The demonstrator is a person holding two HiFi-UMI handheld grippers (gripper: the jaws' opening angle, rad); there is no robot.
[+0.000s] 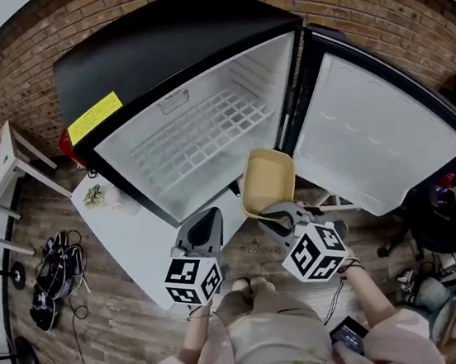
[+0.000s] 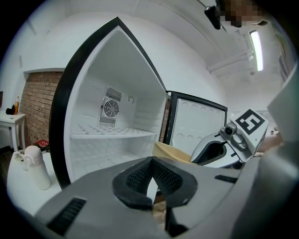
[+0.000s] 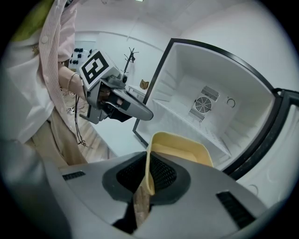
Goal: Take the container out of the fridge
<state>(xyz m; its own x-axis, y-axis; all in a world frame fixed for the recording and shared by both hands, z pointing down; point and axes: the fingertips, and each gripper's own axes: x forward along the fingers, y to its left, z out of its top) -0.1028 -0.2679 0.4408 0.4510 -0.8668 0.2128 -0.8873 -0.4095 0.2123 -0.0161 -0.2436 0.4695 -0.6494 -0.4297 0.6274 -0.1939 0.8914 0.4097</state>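
The yellow container hangs in front of the open fridge, outside its white cavity. My right gripper is shut on the container's near wall. In the right gripper view the thin yellow wall stands edge-on between the pads, and the right gripper pinches it. My left gripper floats just left of it, shut and empty. The left gripper looks into the fridge, with the container and the right gripper to its right.
The fridge door stands wide open at the right. A wire shelf crosses the bare cavity. Left of the fridge a white table carries a small white bottle. Cables lie on the wooden floor, and an office chair stands at right.
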